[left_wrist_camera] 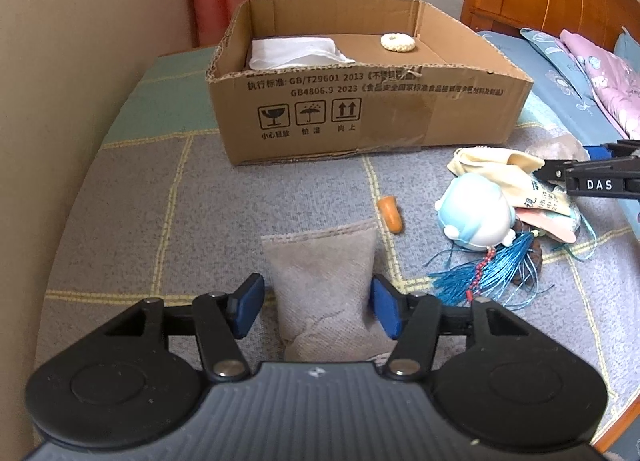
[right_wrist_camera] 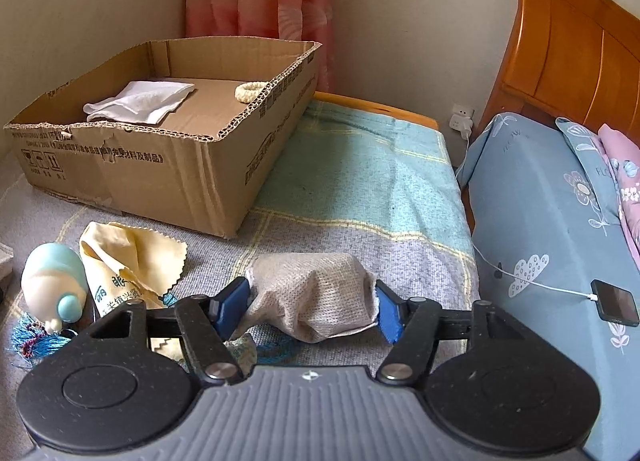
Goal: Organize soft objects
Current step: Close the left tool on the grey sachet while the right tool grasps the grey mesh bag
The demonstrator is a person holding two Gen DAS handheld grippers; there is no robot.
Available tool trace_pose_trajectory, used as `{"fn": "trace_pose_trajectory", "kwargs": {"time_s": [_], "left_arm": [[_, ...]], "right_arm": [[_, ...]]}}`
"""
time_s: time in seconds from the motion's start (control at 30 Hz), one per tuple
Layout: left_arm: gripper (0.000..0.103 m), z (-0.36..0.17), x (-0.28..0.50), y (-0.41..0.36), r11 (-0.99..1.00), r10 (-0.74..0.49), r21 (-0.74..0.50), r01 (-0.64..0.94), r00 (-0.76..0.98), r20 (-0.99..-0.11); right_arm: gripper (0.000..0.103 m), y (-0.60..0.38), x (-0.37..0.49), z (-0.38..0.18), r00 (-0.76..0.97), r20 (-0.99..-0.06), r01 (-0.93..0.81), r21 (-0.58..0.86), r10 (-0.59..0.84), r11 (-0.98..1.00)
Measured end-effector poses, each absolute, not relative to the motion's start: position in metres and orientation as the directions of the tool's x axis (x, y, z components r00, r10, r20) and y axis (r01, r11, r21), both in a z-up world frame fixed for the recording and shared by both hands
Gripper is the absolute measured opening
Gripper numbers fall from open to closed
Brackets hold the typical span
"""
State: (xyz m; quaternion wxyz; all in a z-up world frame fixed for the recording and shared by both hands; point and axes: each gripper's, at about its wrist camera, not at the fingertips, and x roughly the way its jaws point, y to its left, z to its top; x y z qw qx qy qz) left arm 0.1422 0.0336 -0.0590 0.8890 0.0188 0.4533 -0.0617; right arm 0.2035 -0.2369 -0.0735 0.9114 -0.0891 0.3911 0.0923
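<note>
Checked grey-and-teal bedding [left_wrist_camera: 120,189] covers the bed, with a curtain and pale wall behind.

Left to right in the left wrist view: the left gripper [left_wrist_camera: 318,307] straddles a grey fabric pouch [left_wrist_camera: 324,281] lying on the cover, its blue pads spread wide on either side — whether they press the cloth or only flank it, I cannot tell. Beyond sits an open cardboard box [left_wrist_camera: 360,117] holding a white folded cloth [left_wrist_camera: 296,51] and a cream knitted ring [left_wrist_camera: 398,41]. Further right lie a small orange piece [left_wrist_camera: 391,213], a blue-and-white plush toy [left_wrist_camera: 476,217], a blue tassel [left_wrist_camera: 480,275] and a yellow cloth [left_wrist_camera: 500,165].

Only the right wrist view shows the right gripper [right_wrist_camera: 310,307] clenched on a second, beige-grey pouch [right_wrist_camera: 316,293], which bulges between the pads — plus a phone [right_wrist_camera: 616,303] on its white charging cable [right_wrist_camera: 532,281] on the blue sheet at far right.
</note>
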Motion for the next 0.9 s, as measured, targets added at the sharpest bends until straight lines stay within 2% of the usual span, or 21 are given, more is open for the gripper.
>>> {"fn": "trace_pose_trajectory", "kwargs": {"time_s": [0.1, 0.2, 0.3, 0.9], "left_arm": [[0.046, -0.058, 0.142, 0.034, 0.990, -0.110, -0.038, 0.134, 0.584, -0.804], [0.040, -0.056, 0.142, 0.035, 0.989, -0.114, -0.038, 0.140, 0.587, -0.801], [0.036, -0.053, 0.141, 0.036, 0.988, -0.121, -0.037, 0.152, 0.590, -0.798], [0.034, -0.027, 0.128, 0.050, 0.984, -0.131, -0.021, 0.175, 0.648, -0.750]], "right_arm": [[0.071, -0.236, 0.204, -0.074, 0.673, -0.733, -0.243, -0.100, 0.094, 0.965], [0.063, -0.235, 0.203, -0.072, 0.675, -0.732, -0.239, -0.104, 0.088, 0.966], [0.062, -0.237, 0.202, -0.067, 0.680, -0.727, -0.234, -0.097, 0.092, 0.967], [0.062, -0.228, 0.181, 0.000, 0.769, -0.627, -0.271, -0.142, 0.126, 0.952]]}}
